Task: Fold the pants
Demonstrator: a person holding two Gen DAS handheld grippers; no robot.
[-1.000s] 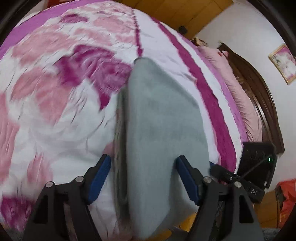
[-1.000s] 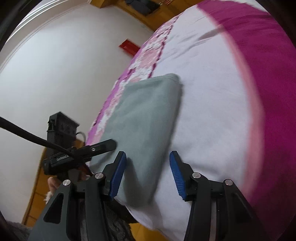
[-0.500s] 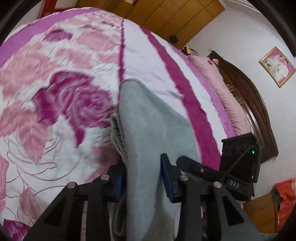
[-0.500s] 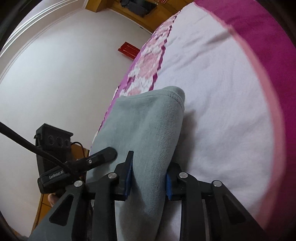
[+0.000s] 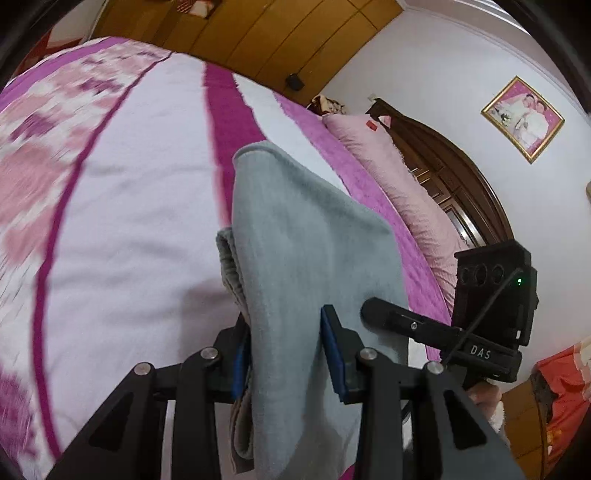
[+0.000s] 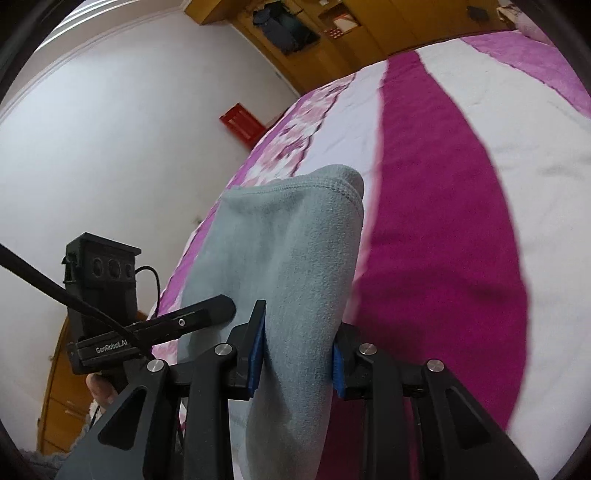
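Note:
The folded grey-blue pants [image 5: 306, 251] are lifted off the bed, held at their near edge by both grippers. My left gripper [image 5: 286, 350] is shut on the left side of the pants, with several folded layers showing at its left finger. My right gripper [image 6: 299, 358] is shut on the right side of the pants [image 6: 291, 251], whose stitched hem points away from me. The right gripper's body [image 5: 491, 306] shows at the right of the left wrist view, and the left gripper's body [image 6: 103, 295] at the left of the right wrist view.
The bed [image 5: 129, 206] with a pink, white and magenta floral cover lies under the pants. Pink pillows [image 5: 391, 177] and a dark wooden headboard [image 5: 454, 177] are at the right. A wooden wardrobe [image 5: 258, 33] stands behind the bed, a red box [image 6: 242, 123] beside it.
Both grippers closed on the near edge of the pants, then lifted it; the pants rose off the bed and the view tilted up toward the far wall.

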